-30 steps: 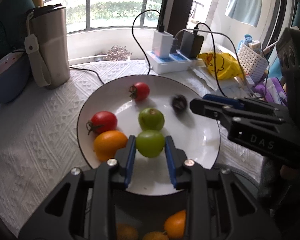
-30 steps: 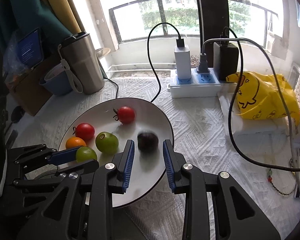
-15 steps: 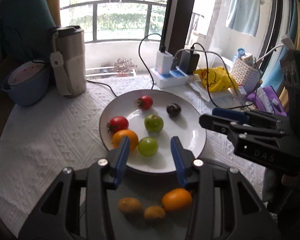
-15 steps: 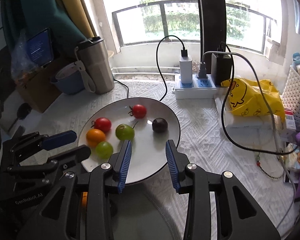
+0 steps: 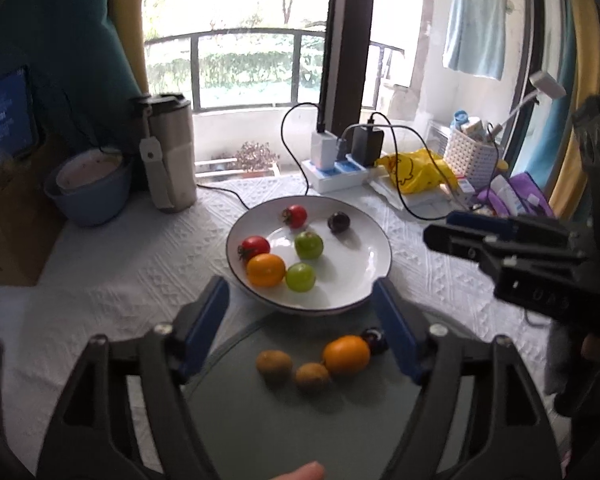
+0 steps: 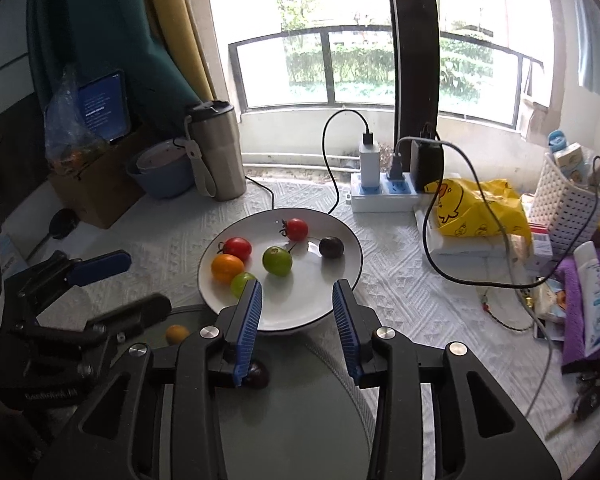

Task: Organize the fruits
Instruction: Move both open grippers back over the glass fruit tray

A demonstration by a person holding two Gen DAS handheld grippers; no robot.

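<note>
A white plate (image 5: 364,284) (image 6: 300,312) holds two red tomatoes (image 5: 254,245), two green fruits (image 5: 301,277), an orange (image 5: 265,269) and a dark plum (image 5: 338,222). Nearer me, a grey-green plate (image 5: 260,420) holds two kiwis (image 5: 274,363), an orange (image 5: 346,355) and a dark fruit (image 5: 373,338). My left gripper (image 5: 300,320) is wide open and empty above the near plate. My right gripper (image 6: 298,320) is open and empty at the white plate's near rim. A dark fruit (image 6: 258,376) lies under its left finger.
A steel tumbler (image 5: 168,156) and a blue bowl (image 5: 90,186) stand at the back left. A power strip with chargers and cables (image 6: 384,196), a yellow bag (image 6: 476,208) and a white basket (image 6: 568,200) crowd the back right. Purple cloth with a tube lies at the right (image 6: 588,312).
My left gripper let go of the green fruit on the white plate, opened wide and pulled back and up. My right gripper also pulled back from the dark plum.
</note>
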